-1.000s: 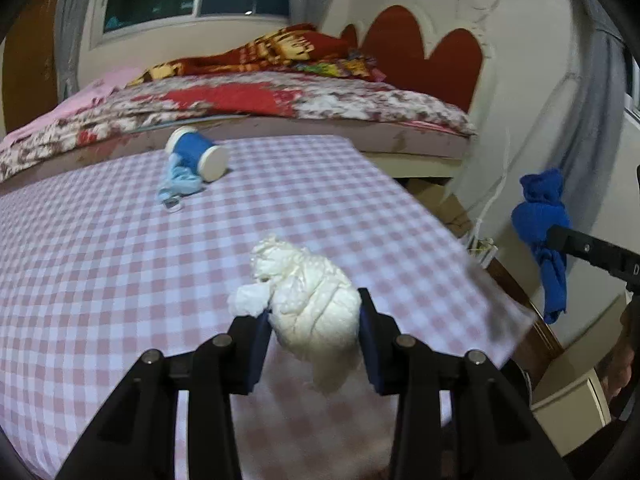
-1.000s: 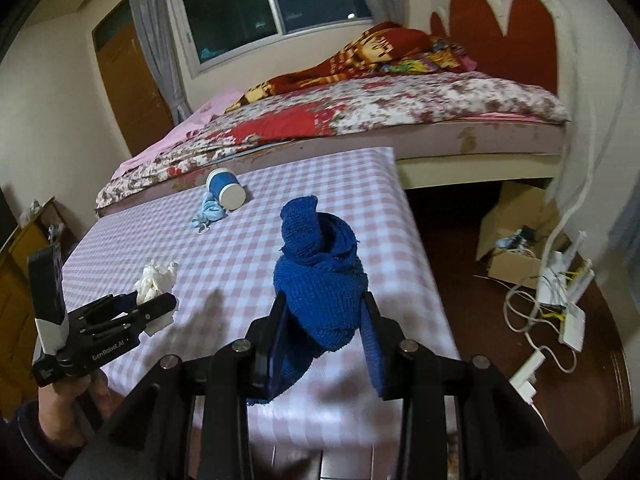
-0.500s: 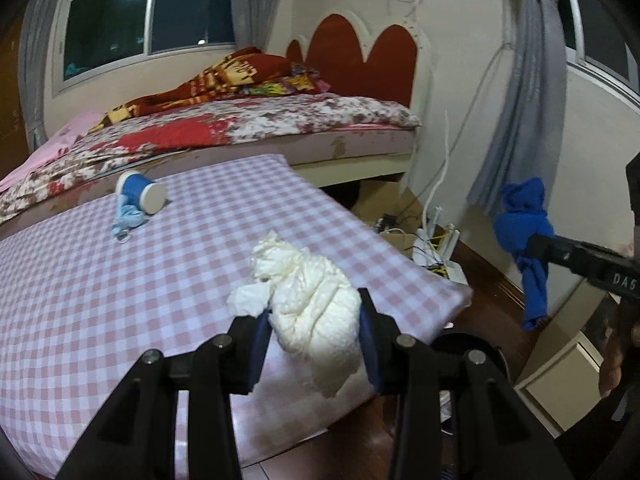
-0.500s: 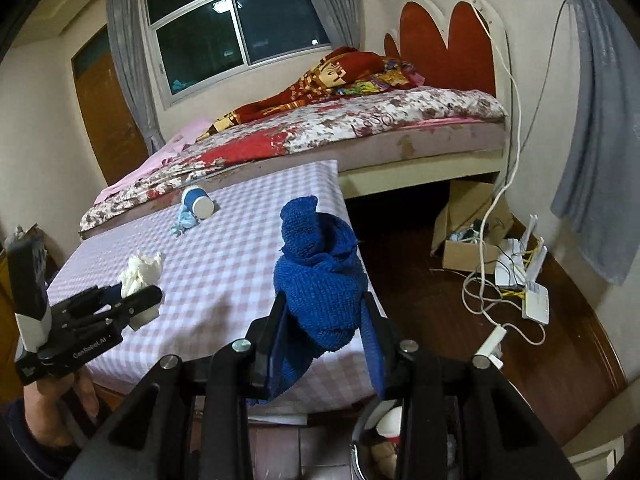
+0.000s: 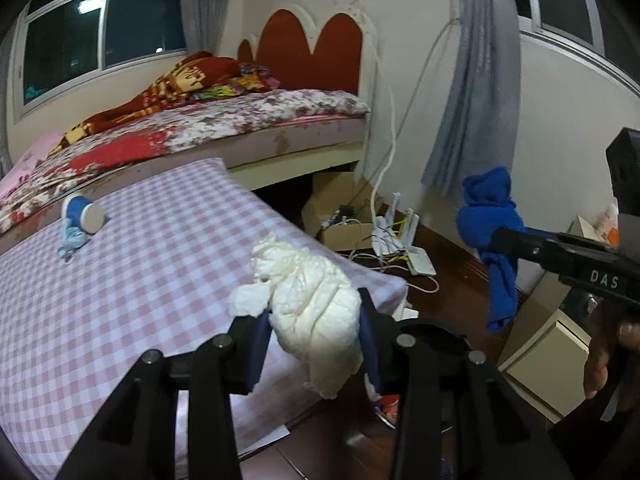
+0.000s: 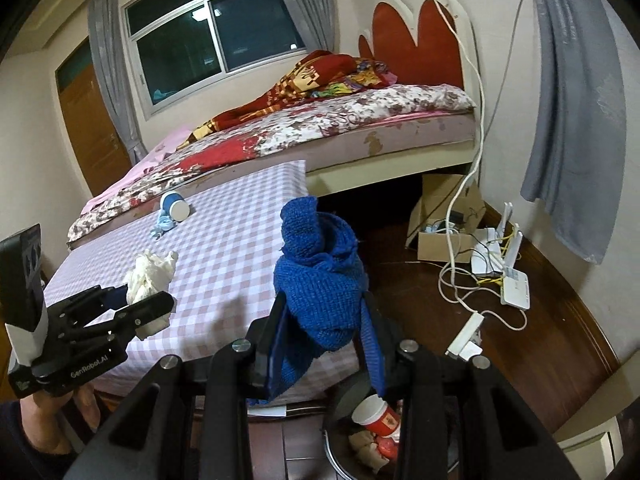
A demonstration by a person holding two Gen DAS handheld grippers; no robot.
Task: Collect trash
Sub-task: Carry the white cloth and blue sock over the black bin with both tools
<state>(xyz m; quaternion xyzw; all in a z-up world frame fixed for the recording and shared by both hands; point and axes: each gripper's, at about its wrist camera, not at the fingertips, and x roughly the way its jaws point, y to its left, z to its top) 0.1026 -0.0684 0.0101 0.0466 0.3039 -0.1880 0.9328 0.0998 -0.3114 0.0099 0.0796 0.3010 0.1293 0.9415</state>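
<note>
Left tool (image 5: pixel 316 316): I am pinching the white tissue wad (image 5: pixel 316 300) between its pads; the wad is bulging above them and drooping below.
Right tool (image 6: pixel 324 320): I am clamping the blue knitted cloth (image 6: pixel 320 272), pads pressed tight into it, a tail of it hanging beneath.
What is changing: I am swinging both tools off the checked table (image 5: pixel 120 280) and out past its corner. A second ago the tissue was sitting over the middle of the checks; now it is hanging at the table's edge with dark floor (image 6: pixel 540 320) showing under it. Neither grip is changing.
Bin: the bin (image 6: pixel 332 440) is coming into sight low between my right tool's fingers, with a red-and-white paper cup (image 6: pixel 376 416) and pale scraps already in it. A second ago it was not showing at all.
Blue cloth position: it is hanging above and a little behind the bin's mouth, as I judge it.
Tissue position: it is trailing to the left of the cloth, at the table's corner.
Meaning for the task: I am carrying, not picking; I am judging the drop to be next, the cloth first.
Left behind: a blue cup (image 5: pixel 84 216) is lying on its side at the table's far end, touching a pale blue crumple (image 5: pixel 72 242).
</note>
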